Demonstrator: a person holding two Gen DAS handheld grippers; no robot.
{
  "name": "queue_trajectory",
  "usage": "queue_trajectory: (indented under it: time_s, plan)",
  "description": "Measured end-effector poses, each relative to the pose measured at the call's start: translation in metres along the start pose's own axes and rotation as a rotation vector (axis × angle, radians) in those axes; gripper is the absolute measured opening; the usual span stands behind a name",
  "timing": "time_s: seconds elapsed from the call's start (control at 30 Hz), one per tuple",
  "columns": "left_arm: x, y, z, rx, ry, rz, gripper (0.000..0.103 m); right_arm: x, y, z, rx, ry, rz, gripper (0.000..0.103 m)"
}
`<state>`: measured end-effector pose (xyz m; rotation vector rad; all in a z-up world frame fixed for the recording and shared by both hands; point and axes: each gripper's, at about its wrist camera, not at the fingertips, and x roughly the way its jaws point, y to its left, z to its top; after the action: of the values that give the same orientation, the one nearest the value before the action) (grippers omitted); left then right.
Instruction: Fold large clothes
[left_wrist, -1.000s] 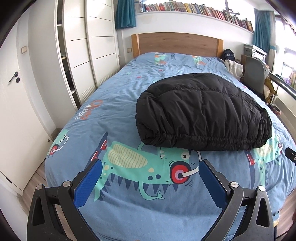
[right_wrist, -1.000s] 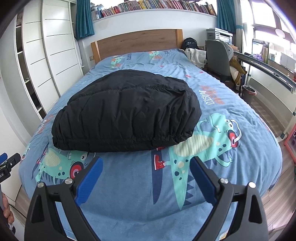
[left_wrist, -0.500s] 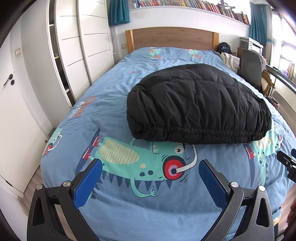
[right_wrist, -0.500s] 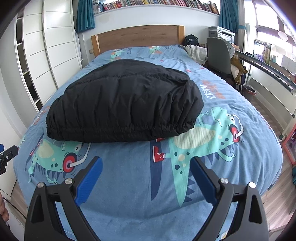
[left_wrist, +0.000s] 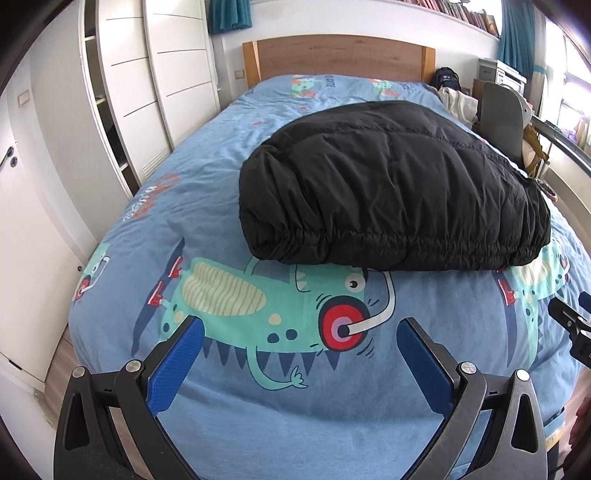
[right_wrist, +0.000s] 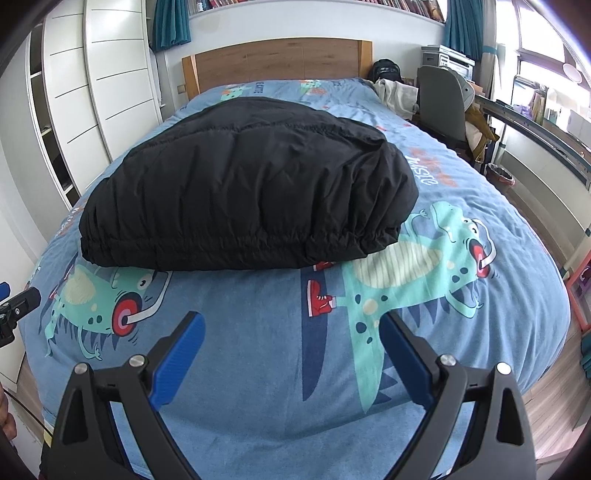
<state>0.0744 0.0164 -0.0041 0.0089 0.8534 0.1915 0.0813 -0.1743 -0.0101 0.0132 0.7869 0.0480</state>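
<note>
Jacket (left_wrist: 391, 184) folded in a thick black bundle on the bed (left_wrist: 229, 206).

Jacket fills the centre and upper right of the left wrist frame, and the centre and upper left of the right wrist frame (right_wrist: 247, 192), with its gathered hem toward the cameras. Left gripper (left_wrist: 300, 332) is wide apart and holds nothing, low in its frame over the blue cover. Right gripper (right_wrist: 291, 328) is wide too, also holding nothing, apart from the jacket.

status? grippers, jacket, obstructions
Left gripper and right gripper open, empty, short of jacket. Black puffer jacket lies folded on bed. Nothing in the way.
</note>
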Motion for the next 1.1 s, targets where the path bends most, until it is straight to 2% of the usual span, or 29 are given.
queue_trajectory:
  time_s: [0.47,1.1]
  plan:
    - [0.01,-0.007,0.001,0.014,0.018,-0.031,0.102,0.005,0.004,-0.001,-0.036,0.002,-0.013,0.096]
    - [-0.004,-0.011,-0.006,0.03,0.004,-0.055,0.102,-0.015,-0.003,-0.002,-0.026,-0.039,-0.023,0.096]
